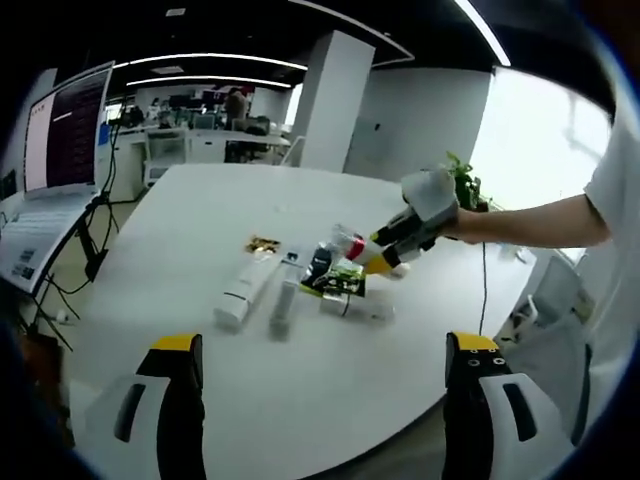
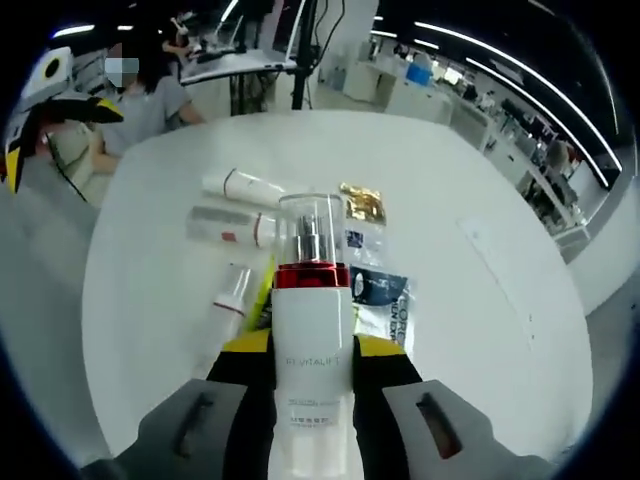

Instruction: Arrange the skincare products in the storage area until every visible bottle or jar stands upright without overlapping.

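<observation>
White bottle [image 2: 312,370] in right gripper [image 2: 312,352]

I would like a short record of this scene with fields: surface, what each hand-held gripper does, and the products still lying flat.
surface: white table
right hand-held gripper: shut on white bottle with red collar and clear cap
left hand-held gripper: open, holds nothing, above the table's near side
lying flat: white tubes, gold sachet, dark sachets
standing upright on table: none seen

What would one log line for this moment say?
right gripper: shut on pump bottle | left gripper: open, holding nothing | tubes: lying on table
</observation>
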A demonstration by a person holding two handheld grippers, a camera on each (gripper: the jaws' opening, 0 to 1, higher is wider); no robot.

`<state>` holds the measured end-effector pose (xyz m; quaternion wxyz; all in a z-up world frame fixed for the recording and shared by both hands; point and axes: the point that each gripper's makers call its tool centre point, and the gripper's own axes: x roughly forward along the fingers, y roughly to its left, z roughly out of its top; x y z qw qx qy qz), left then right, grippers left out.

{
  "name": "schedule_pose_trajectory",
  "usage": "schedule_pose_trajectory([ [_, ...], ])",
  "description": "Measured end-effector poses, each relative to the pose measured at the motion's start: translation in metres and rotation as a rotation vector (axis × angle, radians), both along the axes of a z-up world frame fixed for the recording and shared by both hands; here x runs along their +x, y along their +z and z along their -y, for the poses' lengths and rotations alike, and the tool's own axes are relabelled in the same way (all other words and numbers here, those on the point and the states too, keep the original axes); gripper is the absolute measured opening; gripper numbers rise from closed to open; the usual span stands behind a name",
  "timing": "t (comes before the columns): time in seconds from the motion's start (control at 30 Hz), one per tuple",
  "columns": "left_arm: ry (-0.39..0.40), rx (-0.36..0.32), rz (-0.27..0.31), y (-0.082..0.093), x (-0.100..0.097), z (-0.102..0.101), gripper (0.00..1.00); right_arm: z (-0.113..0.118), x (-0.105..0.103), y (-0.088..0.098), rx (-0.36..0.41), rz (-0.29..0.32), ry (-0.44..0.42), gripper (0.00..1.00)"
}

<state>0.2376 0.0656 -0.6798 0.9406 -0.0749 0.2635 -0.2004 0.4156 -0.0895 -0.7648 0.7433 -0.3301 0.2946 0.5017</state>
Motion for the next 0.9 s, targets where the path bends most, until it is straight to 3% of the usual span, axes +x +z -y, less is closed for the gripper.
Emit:
schedule_pose_trajectory([
  [0.33,-0.048,-0.008,0.025,0.012,0.003,0.014,0.93,0.005,-0.017,0.018,0.078,0.051,-0.073,0.28],
  [0.67,-0.072,-0.117,0.048,0.035,0.009,0.033,0.92,-0.007,-0.049,0.065,0.204,0.151,-0.109,0.28],
  [0.9,-0.088,-0.186,0.045,0.039,0.009,0.046,0.89,-0.022,-0.077,0.089,0.304,0.172,-0.144,0.28],
])
